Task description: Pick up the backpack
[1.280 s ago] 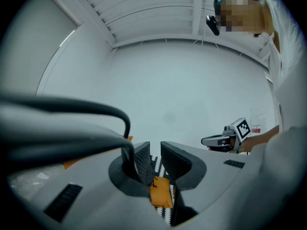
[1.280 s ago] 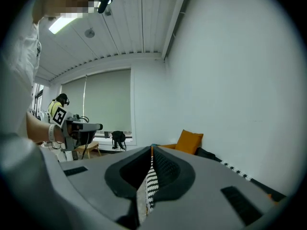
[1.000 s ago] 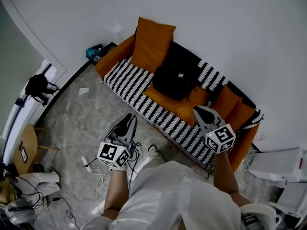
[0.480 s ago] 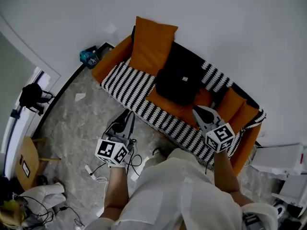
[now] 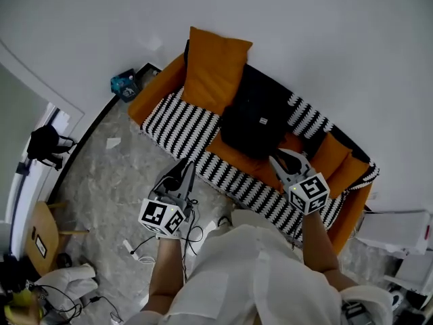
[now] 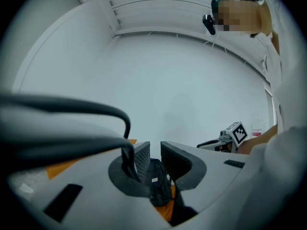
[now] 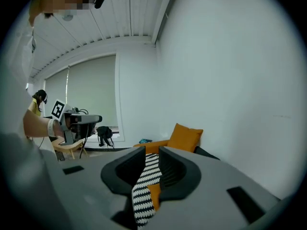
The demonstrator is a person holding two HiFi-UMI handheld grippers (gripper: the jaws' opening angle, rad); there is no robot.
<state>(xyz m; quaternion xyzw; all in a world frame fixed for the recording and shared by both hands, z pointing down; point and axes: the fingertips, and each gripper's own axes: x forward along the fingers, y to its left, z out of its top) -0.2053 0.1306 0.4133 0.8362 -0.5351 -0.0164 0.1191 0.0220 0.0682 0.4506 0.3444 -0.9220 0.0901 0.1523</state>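
A black backpack (image 5: pixel 256 120) leans upright against the back of an orange sofa (image 5: pixel 157 85), on its black-and-white striped throw (image 5: pixel 189 117). My left gripper (image 5: pixel 187 168) hovers over the floor just before the sofa's front edge, open and empty; through its jaws the backpack (image 6: pixel 156 182) shows far ahead. My right gripper (image 5: pixel 278 160) hangs above the seat, in front of the backpack and slightly to its right, apart from it. Its jaws have just been opening, with nothing between them; only the striped throw (image 7: pixel 145 176) shows beyond the gap.
An orange cushion (image 5: pixel 216 63) stands to the left of the backpack. A teal object (image 5: pixel 125 84) lies by the sofa's left end. Another black bag (image 5: pixel 44 142) hangs at the far left. A wooden chair (image 5: pixel 37 227) and white cables (image 5: pixel 135 249) are on the floor.
Both grippers have moved forward toward the sofa, which now lies closer under them. The right gripper's jaws stand slightly apart now; before they were shut.
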